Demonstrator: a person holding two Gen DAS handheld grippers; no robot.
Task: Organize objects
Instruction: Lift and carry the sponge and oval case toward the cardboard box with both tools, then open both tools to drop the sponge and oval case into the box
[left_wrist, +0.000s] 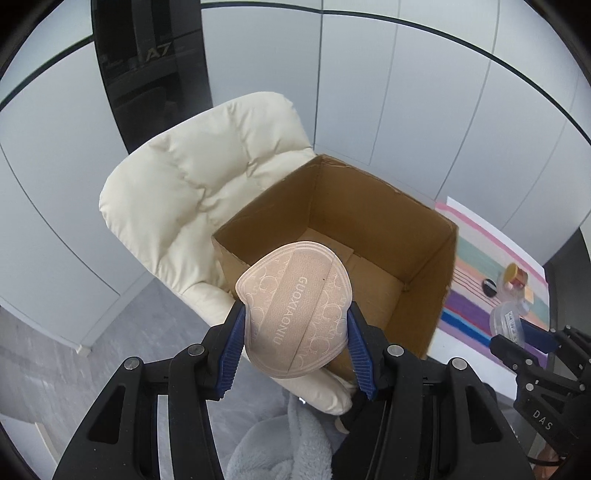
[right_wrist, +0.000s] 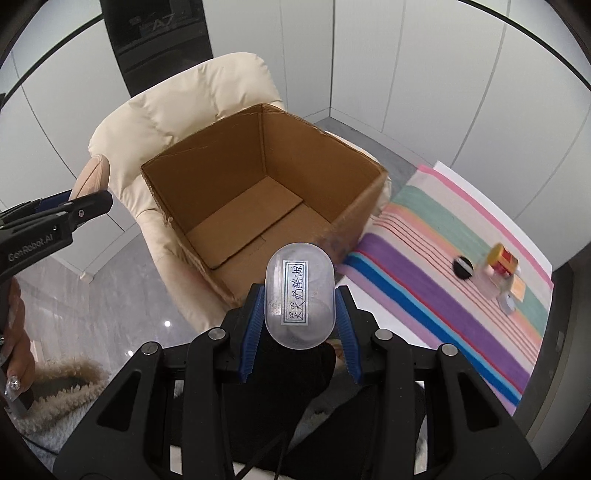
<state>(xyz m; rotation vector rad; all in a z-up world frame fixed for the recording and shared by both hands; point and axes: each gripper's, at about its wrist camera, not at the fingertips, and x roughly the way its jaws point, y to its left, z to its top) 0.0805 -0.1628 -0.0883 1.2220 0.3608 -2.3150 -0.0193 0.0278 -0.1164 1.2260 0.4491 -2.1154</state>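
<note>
My left gripper (left_wrist: 294, 325) is shut on a beige pouch (left_wrist: 295, 306) printed GUOXIAONIU, held at the near corner of an open cardboard box (left_wrist: 424, 295). The box (right_wrist: 354, 221) stands on a cream padded chair (right_wrist: 155, 122) and only its bare bottom flaps show inside. My right gripper (right_wrist: 300, 312) is shut on a clear plastic oval container (right_wrist: 300, 295) with a white label, held just in front of the box's near edge. In the right wrist view the left gripper (right_wrist: 92, 203) shows at the left edge with the pouch (right_wrist: 90, 177) above it.
A striped cloth (right_wrist: 443, 295) covers a table right of the box. On it lie a black round disc (right_wrist: 462, 267), a yellow-lidded red jar (right_wrist: 502, 258) and small clear items. White cabinet panels stand behind. A person's hand (right_wrist: 18, 365) and fleece sleeve show at the lower left.
</note>
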